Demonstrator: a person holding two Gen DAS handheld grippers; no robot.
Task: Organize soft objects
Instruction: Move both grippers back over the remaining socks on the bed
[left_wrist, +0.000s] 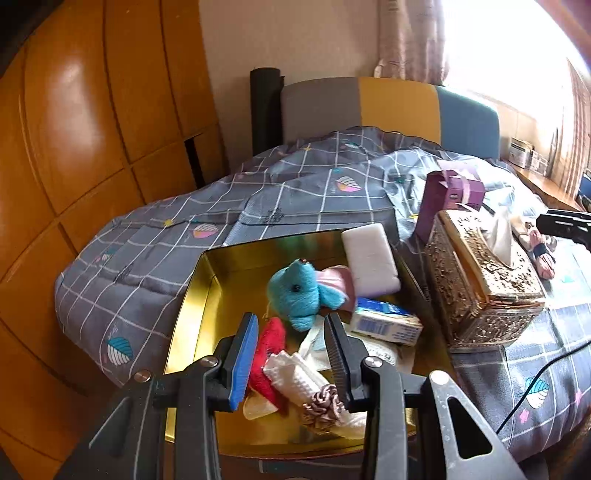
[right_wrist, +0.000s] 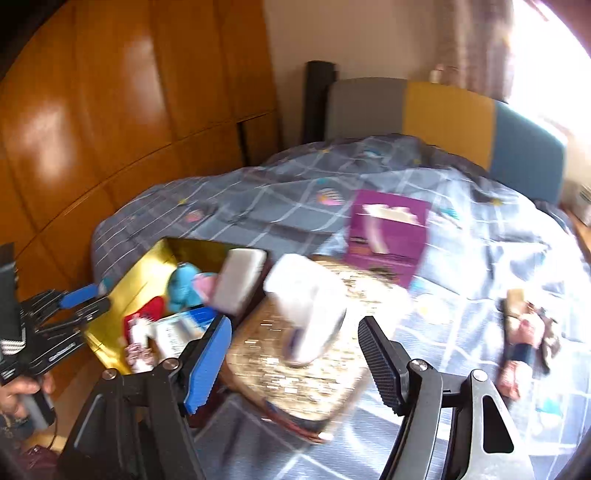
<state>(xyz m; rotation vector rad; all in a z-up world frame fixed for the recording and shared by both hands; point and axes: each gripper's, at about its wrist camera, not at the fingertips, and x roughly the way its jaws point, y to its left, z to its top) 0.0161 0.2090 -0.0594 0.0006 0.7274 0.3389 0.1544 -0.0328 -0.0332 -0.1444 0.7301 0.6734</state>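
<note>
Left gripper (left_wrist: 291, 354) jaws apart, empty, above gold tray (left_wrist: 192, 295) holding blue plush (left_wrist: 299, 291), right gripper (right_wrist: 295, 354) jaws wide, empty, over ornate tissue box (right_wrist: 295, 369) beside tray, only right view shows the person's hand (right_wrist: 18, 395).

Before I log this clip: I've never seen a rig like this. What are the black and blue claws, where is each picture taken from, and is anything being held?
There is no robot. A person holds a hand-held pair of tongs in each hand, and a wide-angle camera on each pair looks forward along its two fingers.

The left camera shows the left tongs over a gold tray on a bed with a grey checked quilt. In the tray lie a blue plush toy, a red plush piece, a white sponge block and a brown scrunchie. The fingers stand apart and grip nothing.

The right camera, blurred, shows the right tongs open and empty above an ornate gold tissue box. A purple box sits beyond it, and a small doll lies on the quilt to the right.
</note>
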